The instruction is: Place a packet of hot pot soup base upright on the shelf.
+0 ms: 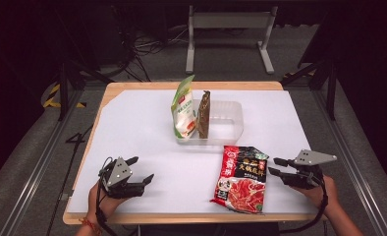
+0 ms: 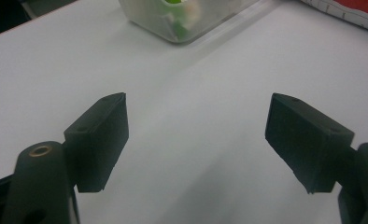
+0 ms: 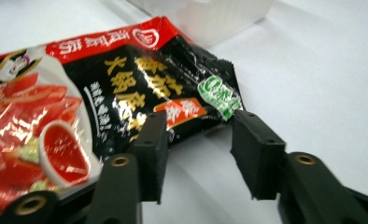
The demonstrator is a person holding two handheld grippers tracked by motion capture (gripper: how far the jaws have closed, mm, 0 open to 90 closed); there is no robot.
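right gripper fingers released, just beside red-black sauce packet's right edge | left gripper fingers released over bare desk | packet flat near front edge | clear tub behind, open desk between

we see large yellow chinese characters on the black upper half of the red sauce packet, too blurred to read, and a green-and-white badge at its corner.
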